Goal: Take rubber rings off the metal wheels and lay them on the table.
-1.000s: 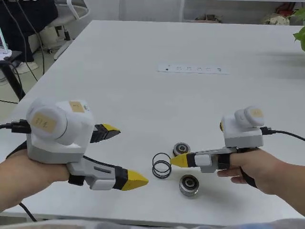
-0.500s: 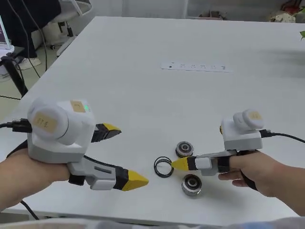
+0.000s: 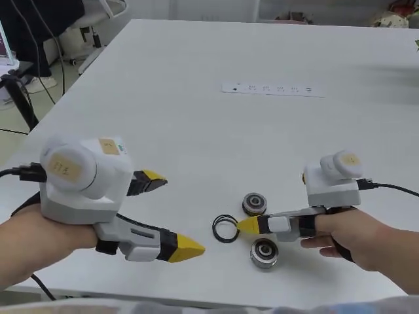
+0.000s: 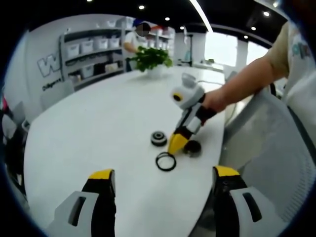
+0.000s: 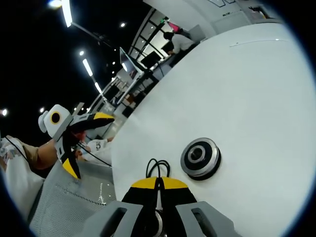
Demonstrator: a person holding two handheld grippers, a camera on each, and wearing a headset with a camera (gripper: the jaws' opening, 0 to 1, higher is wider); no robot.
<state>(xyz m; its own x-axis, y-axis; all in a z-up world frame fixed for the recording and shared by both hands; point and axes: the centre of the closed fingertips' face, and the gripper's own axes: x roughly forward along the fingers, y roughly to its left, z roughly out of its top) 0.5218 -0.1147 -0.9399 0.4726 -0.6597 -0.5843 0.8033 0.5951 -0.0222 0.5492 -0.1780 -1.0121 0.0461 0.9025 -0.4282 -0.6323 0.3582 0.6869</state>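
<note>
1. Since a second ago the two black rubber rings (image 3: 215,229) have settled. One stood half raised over the other then; now both lie flat and overlapping on the table (image 3: 196,124).
2. Measured against the wheels, the right gripper (image 3: 243,226) has hardly shifted. Its jaws are pressed together, with the yellow tips low over the table and right at the rings' edge. I cannot tell whether the tips touch or pinch a ring.
3. The rings lie near the table's front edge, just beside the two metal wheels, on the side toward the left gripper (image 3: 171,212).
4. The far wheel (image 3: 254,203) sits just beyond the right gripper's tips, and the near wheel (image 3: 264,252) sits just on the person's side of them. The closed jaws reach between the two. Both wheels lie flat and apart from each other.
5. The left gripper is held well apart from the rings, its jaws spread wide with nothing between them.
6. A strip of sockets (image 3: 272,89) is set into the table farther back.
</note>
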